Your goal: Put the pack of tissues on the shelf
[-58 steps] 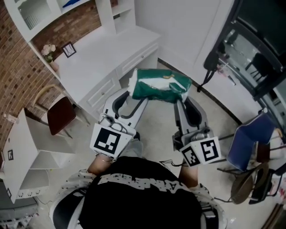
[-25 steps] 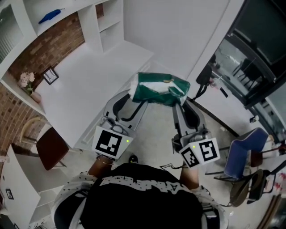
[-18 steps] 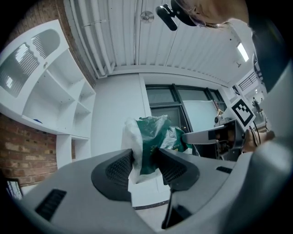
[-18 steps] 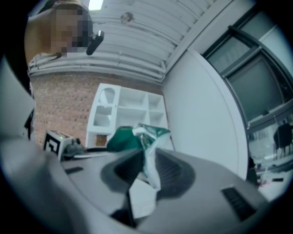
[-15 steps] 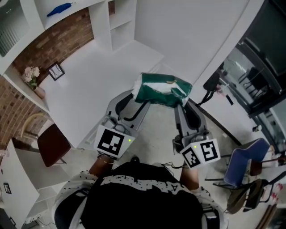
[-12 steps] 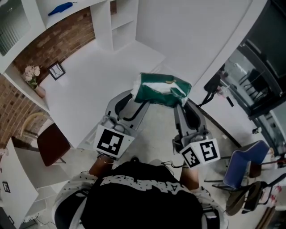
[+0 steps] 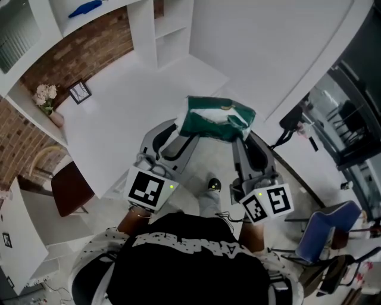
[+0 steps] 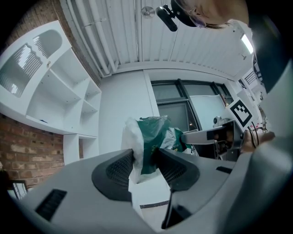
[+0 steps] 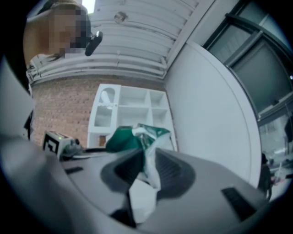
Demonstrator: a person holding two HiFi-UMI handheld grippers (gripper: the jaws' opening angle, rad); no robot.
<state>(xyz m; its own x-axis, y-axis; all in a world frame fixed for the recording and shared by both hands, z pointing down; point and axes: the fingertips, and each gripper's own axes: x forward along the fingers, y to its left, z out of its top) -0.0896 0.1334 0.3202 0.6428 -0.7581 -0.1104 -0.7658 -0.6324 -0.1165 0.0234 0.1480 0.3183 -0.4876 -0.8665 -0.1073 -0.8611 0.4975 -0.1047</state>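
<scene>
A green and white pack of tissues point(image 7: 215, 119) hangs in the air between my two grippers, over the front corner of the white desk point(image 7: 137, 107). My left gripper point(image 7: 183, 126) is shut on the pack's left end point(image 8: 149, 144), with white wrapper squeezed between its pads. My right gripper point(image 7: 239, 132) is shut on the right end point(image 9: 145, 151), pinching the wrapper's crimped edge. The white shelf unit point(image 7: 161, 30) rises at the far end of the desk; its cubbies point(image 9: 137, 107) show beyond the pack in the right gripper view.
A blue object point(image 7: 86, 7) lies on an upper shelf. A small picture frame point(image 7: 79, 92) and a flower pot point(image 7: 46, 98) stand at the desk's left end. A brown chair point(image 7: 68, 187) sits left, a blue chair point(image 7: 318, 229) right. A white wall point(image 7: 280, 47) runs beyond the desk.
The view has shifted toward the desk and shelf unit, which now sit closer and more centred. Both grippers hold the pack just as before.
</scene>
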